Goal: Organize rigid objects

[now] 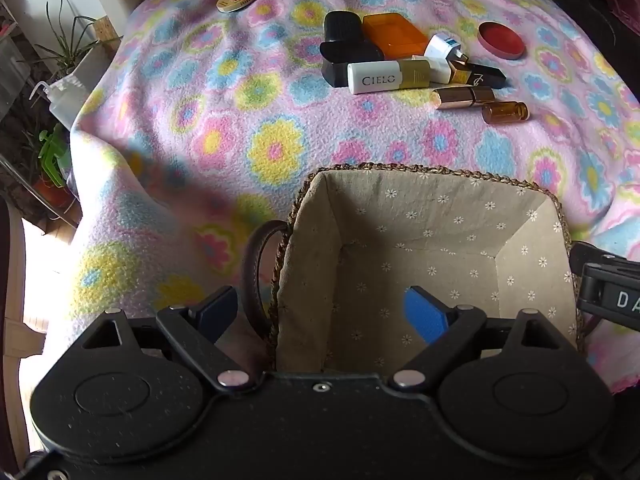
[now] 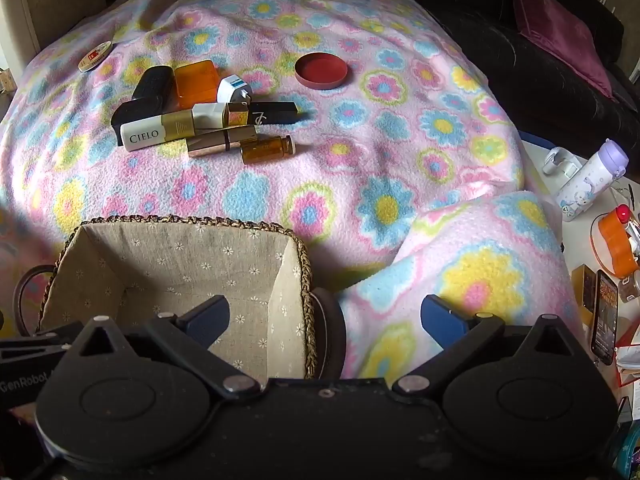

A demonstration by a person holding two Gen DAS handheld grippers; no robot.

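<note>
Over basket [image 1: 424, 240] | left gripper [image 1: 320, 314] fingers wide, empty | right gripper [image 2: 326, 318] fingers wide, empty

Pink fleece blanket with blue-yellow flowers [image 2: 360, 168] covers the whole surface. 10 o'clock: spiky green potted plant [image 1: 66, 46], clear plastic squeeze bottle [image 1: 66, 98] below it. 3 o'clock: white-lilac drink bottle [image 2: 592, 178], orange round container [image 2: 616, 240], black smartphone [image 2: 604, 312]. 1 o'clock: maroon cushion [image 2: 560, 28] on dark sofa [image 2: 520, 72].
</note>
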